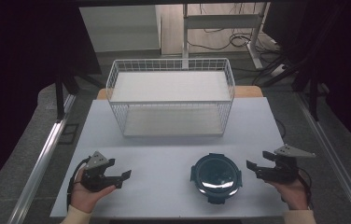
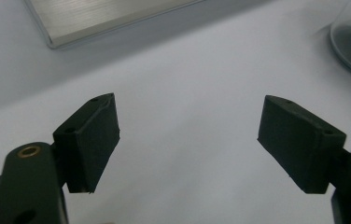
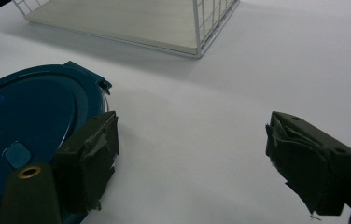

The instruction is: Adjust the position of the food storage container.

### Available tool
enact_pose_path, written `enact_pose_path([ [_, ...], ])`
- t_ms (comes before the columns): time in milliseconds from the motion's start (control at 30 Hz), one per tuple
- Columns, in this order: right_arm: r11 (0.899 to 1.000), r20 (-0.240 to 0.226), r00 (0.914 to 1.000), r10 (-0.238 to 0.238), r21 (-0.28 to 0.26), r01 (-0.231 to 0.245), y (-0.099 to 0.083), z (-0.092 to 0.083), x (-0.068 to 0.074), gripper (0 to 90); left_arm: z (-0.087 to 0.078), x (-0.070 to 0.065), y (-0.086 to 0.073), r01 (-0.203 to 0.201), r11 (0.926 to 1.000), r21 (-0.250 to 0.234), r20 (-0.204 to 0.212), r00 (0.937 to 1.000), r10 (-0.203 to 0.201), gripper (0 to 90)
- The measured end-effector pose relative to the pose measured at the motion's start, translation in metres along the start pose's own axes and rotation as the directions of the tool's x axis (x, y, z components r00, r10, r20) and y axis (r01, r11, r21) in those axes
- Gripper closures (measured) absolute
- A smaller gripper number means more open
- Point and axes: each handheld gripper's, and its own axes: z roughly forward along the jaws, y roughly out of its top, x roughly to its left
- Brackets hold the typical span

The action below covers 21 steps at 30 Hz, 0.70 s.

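Sitting between your hands, the round dark-teal lidded container (image 1: 215, 176) lies just beside your right hand-held gripper (image 1: 258, 169); both hand-held grippers gape, empty.

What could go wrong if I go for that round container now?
1. The round container sits near the table's front edge; a nudge could push it off.
2. Its lid looks smooth and wide, so the open right gripper may slip.
3. The wire rack stands behind it; a high lift could clip it.
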Motion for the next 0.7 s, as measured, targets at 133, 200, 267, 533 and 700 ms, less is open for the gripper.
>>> enact_pose_path([
  [133, 1.000, 0.008, 1.0000, -0.001, 0.003, 0.001, 0.0003, -0.0015, -0.0003, 17.7, 0.0007, 0.0006, -0.0005, 0.003, 1.0000, 0.004, 0.003, 1.0000, -0.003, 19.8],
  [200, 1.000, 0.015, 0.9999, -0.005, 0.008, 0.005, 0.0007, -0.0029, 0.0003, 18.0, 0.0003, -0.0002, 0.0000, 0.003, 1.0000, 0.001, 0.005, 1.0000, -0.003, 19.7],
  [267, 1.000, 0.016, 0.9998, -0.008, 0.008, 0.008, 0.0008, -0.0033, 0.0007, 18.2, 0.0003, -0.0003, 0.0000, 0.002, 1.0000, 0.001, 0.006, 1.0000, -0.002, 19.8],
  [533, 0.999, 0.017, 0.9993, -0.032, 0.031, 0.032, 0.0024, -0.0051, 0.0027, 21.6, 0.0001, 0.0004, 0.0000, 0.004, 1.0000, -0.005, 0.006, 1.0000, -0.004, 19.8],
  [700, 0.998, 0.013, 0.9986, -0.052, 0.045, 0.051, 0.0069, -0.0099, 0.0082, 26.3, -0.0008, 0.0008, 0.0001, 0.007, 1.0000, -0.005, 0.002, 1.0000, -0.007, 19.8],
])
